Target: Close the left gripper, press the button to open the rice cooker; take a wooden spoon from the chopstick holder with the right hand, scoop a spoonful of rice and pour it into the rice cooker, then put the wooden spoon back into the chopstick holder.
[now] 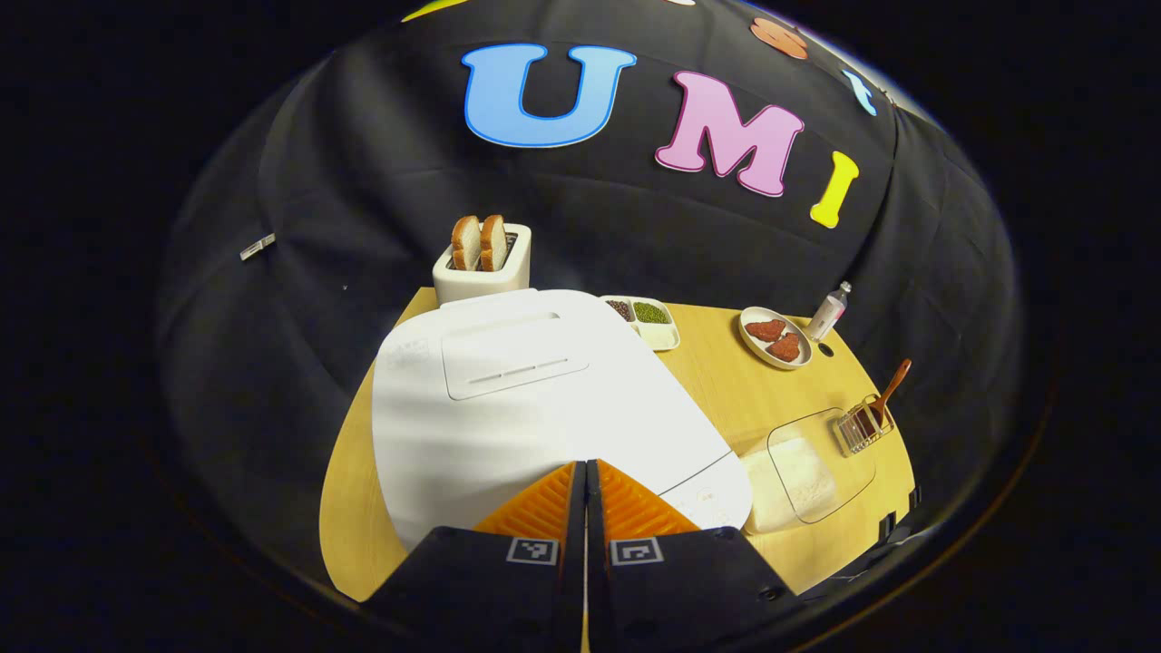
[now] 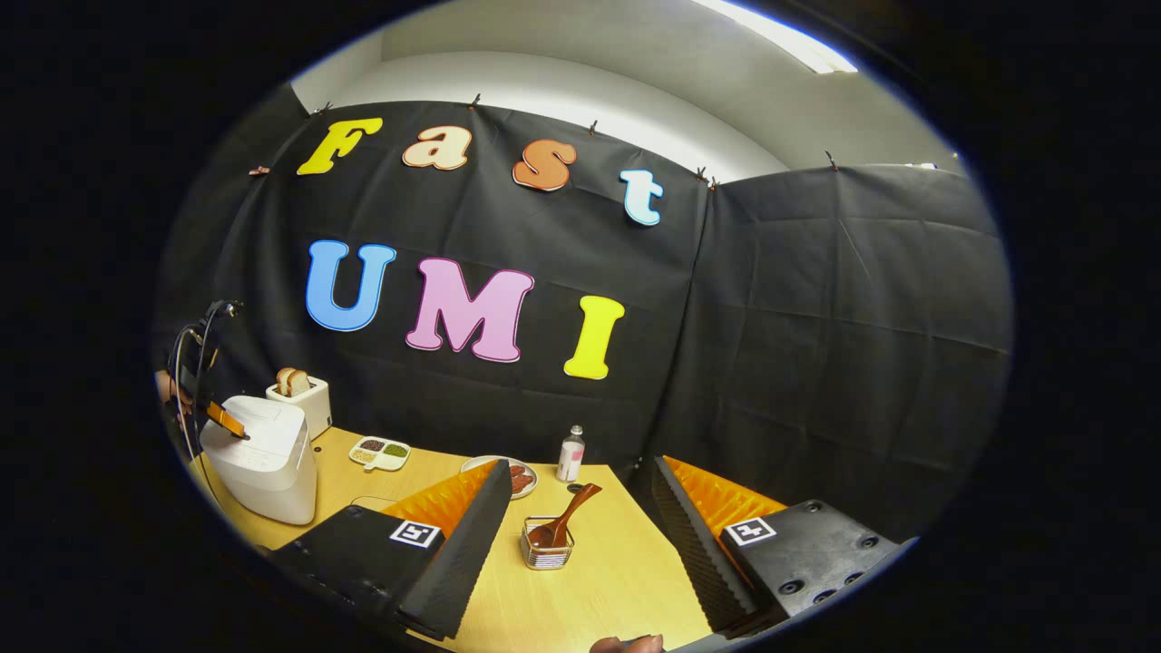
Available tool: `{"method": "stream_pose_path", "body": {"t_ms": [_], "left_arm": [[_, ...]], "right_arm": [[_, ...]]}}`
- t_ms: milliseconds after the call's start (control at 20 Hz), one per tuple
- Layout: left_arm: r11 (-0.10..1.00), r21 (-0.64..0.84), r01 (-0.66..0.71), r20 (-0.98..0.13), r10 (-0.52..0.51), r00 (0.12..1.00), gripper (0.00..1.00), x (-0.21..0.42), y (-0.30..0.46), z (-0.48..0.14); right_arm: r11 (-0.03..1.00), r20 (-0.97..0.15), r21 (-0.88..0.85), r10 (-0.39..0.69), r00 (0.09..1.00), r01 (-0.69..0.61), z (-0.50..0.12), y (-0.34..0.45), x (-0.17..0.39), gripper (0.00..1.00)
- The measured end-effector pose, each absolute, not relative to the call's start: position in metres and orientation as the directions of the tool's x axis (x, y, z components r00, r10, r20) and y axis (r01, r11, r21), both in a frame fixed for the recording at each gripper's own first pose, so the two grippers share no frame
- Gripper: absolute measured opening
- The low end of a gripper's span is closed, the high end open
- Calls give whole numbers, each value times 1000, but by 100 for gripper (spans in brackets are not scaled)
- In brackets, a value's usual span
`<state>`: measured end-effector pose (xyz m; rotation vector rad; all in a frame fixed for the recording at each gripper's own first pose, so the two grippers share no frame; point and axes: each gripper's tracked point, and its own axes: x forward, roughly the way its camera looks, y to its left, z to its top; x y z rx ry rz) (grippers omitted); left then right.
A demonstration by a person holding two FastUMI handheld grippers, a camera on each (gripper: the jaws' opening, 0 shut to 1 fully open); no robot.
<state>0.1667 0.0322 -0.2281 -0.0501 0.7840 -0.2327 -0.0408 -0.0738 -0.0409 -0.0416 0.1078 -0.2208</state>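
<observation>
In the left gripper view a white rice cooker (image 1: 535, 399) with its lid down takes up the table's middle, and my left gripper (image 1: 586, 467) is shut with its tips at the cooker's front edge. A clear box of rice (image 1: 803, 476) lies to the cooker's right, beside a wire chopstick holder (image 1: 863, 426) with a wooden spoon (image 1: 891, 388) standing in it. In the right gripper view my right gripper (image 2: 580, 490) is open, its fingers either side of the chopstick holder (image 2: 547, 544) and wooden spoon (image 2: 564, 521) farther off. The rice cooker (image 2: 263, 453) stands at the left with the left gripper (image 2: 231, 423) on its top.
A toaster (image 1: 482, 263) with two bread slices stands behind the cooker. A divided dish of beans (image 1: 646, 319), a plate of red pieces (image 1: 774, 337) and a small bottle (image 1: 830, 311) sit along the back of the wooden table (image 1: 726, 381).
</observation>
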Motion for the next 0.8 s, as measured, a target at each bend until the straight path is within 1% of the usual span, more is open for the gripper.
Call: {"method": "stream_pose_path", "body": {"t_ms": [150, 200, 250, 400, 550, 800], "left_arm": [[972, -146, 186, -704, -234, 670, 8, 163, 33, -231], [972, -154, 179, -731, -234, 640, 5, 159, 32, -237], [972, -153, 176, -729, -231, 644, 8, 161, 32, -236], [972, -129, 197, -730, -228, 644, 8, 162, 32, -233], [972, -80, 220, -671, -216, 710, 8, 169, 34, -209], [981, 18, 191, -510, -155, 846, 8, 185, 42, -145]], "right_arm": [[976, -118, -43, -218, 969, 214, -46, -73, -43, 98], [976, -120, -45, -217, 969, 213, -47, -73, -43, 98], [976, -121, -46, -216, 969, 212, -48, -72, -44, 98], [977, -117, -40, -213, 970, 210, -47, -71, -46, 98], [977, -115, -49, -211, 971, 207, -48, -72, -49, 98], [978, -122, -38, -207, 971, 204, -48, -73, -52, 98]]}}
